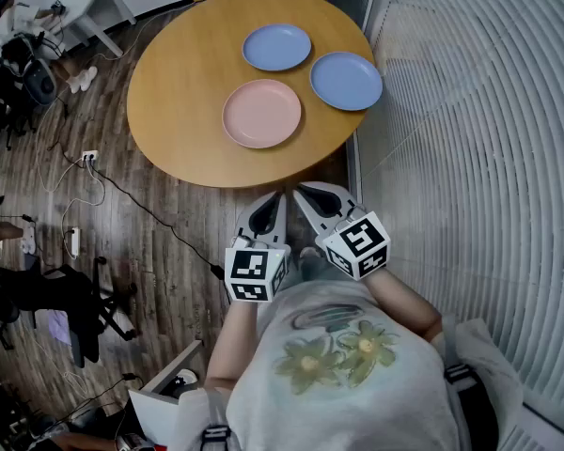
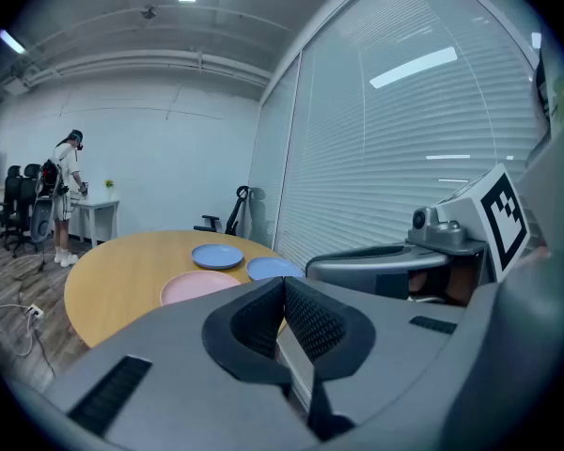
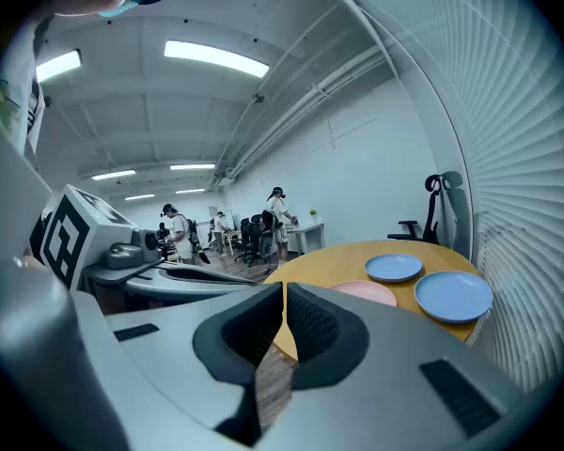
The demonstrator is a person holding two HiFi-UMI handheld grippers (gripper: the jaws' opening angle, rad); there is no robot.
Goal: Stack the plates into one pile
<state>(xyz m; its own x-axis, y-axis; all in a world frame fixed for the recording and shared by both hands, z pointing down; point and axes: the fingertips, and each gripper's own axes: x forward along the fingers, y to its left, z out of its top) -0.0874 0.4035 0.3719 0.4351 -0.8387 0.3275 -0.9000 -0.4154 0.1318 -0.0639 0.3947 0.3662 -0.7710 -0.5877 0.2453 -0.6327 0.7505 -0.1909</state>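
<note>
Three plates lie apart on the round wooden table: a pink plate nearest me, a blue plate at the far side, and a second blue plate at the right. Both grippers hang side by side below the table's near edge, over the floor. My left gripper is shut and holds nothing. My right gripper is shut and empty too. In the left gripper view the pink plate and both blue plates show beyond the jaws. The right gripper view shows the right blue plate closest.
A wall of white blinds runs close along the table's right side. Cables and a power strip lie on the wooden floor at left, with an office chair nearby. People stand at desks far across the room.
</note>
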